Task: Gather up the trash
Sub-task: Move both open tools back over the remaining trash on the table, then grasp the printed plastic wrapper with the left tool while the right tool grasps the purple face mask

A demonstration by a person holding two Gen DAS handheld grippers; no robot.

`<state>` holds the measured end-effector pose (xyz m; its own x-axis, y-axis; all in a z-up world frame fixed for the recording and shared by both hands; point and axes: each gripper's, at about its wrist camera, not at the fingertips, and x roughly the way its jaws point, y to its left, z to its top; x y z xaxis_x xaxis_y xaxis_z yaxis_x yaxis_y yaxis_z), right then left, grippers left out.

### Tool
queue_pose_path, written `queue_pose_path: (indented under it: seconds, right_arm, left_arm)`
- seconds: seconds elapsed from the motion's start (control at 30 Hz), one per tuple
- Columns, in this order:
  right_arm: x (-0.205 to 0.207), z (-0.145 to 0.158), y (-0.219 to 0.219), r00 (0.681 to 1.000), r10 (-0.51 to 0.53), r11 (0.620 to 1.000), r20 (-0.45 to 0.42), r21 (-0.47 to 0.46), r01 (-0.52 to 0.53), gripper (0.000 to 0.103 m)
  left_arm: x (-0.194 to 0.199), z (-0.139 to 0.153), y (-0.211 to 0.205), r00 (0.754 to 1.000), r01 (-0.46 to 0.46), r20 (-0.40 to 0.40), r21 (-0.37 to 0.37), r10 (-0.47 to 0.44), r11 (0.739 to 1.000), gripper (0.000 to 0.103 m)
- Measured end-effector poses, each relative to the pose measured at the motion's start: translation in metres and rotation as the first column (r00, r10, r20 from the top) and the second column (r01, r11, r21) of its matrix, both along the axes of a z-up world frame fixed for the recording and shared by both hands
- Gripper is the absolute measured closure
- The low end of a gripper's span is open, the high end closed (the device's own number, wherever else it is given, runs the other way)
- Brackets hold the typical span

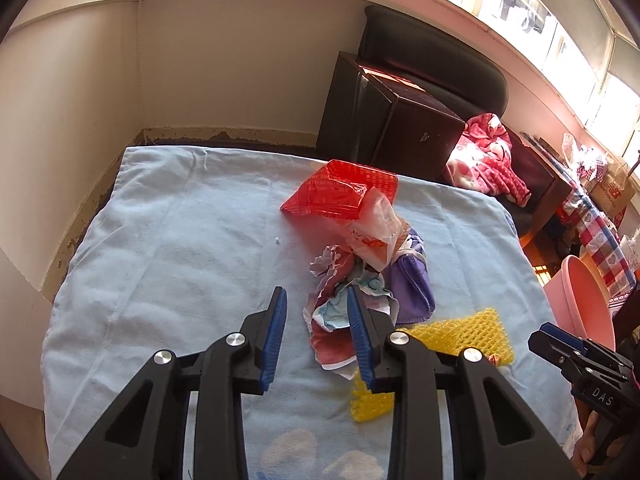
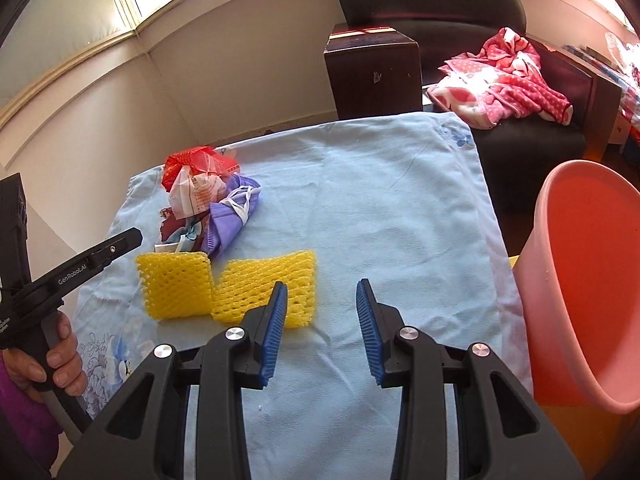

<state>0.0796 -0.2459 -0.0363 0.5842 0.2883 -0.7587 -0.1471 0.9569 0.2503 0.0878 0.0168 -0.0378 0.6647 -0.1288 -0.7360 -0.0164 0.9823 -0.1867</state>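
Note:
A trash pile lies on the light blue cloth (image 1: pixel 180 240): a red plastic bag (image 1: pixel 340 192), a white wrapper (image 1: pixel 376 232), a purple face mask (image 1: pixel 408 284) and crumpled printed wrappers (image 1: pixel 340 320). Two yellow foam nets (image 2: pixel 176 284) (image 2: pixel 272 280) lie side by side in front of the pile. My left gripper (image 1: pixel 316 300) is open above the cloth, its right finger against the crumpled wrappers. My right gripper (image 2: pixel 322 292) is open and empty, its left finger over the right net's edge. The pink bin (image 2: pixel 580 288) stands at the right of the table.
A dark wooden box (image 1: pixel 392 120) and a dark chair (image 2: pixel 432 0) stand behind the table. A pink patterned garment (image 2: pixel 504 76) lies on a seat at the back right. A checkered cloth and a cardboard box (image 1: pixel 612 196) are at the far right. Walls close the left side.

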Motion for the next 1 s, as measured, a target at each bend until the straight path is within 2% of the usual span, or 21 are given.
queue_pose_path:
  seconds: [0.27,0.3,0.33,0.43,0.73,1.0]
  right_arm:
    - [0.015,-0.005,0.008,0.999,0.023,1.000,-0.023,0.008,-0.022,0.066]
    - [0.017,-0.006,0.009,0.999,0.026,1.000,-0.026,0.012,-0.026,0.066]
    - [0.019,-0.006,0.010,0.999,0.030,0.999,-0.027,0.013,-0.030,0.066]
    - [0.025,-0.003,0.017,0.999,0.050,0.999,-0.021,0.016,-0.049,0.067]
    - [0.054,0.007,0.056,0.989,0.149,0.986,-0.020,0.083,-0.147,0.066]
    - [0.074,-0.014,0.092,0.977,0.192,0.980,-0.095,0.068,-0.186,0.066]
  left_arm:
    - [0.029,-0.016,-0.019,0.997,0.068,-0.050,0.038,-0.066,0.997,0.075]
    - [0.030,-0.019,-0.019,0.996,0.070,-0.057,0.036,-0.067,0.997,0.079]
    - [0.031,-0.021,-0.019,0.996,0.071,-0.063,0.032,-0.069,0.997,0.090]
    - [0.030,-0.023,-0.014,0.996,0.064,-0.065,0.014,-0.063,0.998,0.100]
    - [0.007,-0.012,0.007,0.999,0.021,-0.041,-0.045,-0.023,0.999,0.102]
    - [-0.011,-0.010,0.029,0.999,-0.028,-0.035,-0.053,0.026,0.998,0.102]
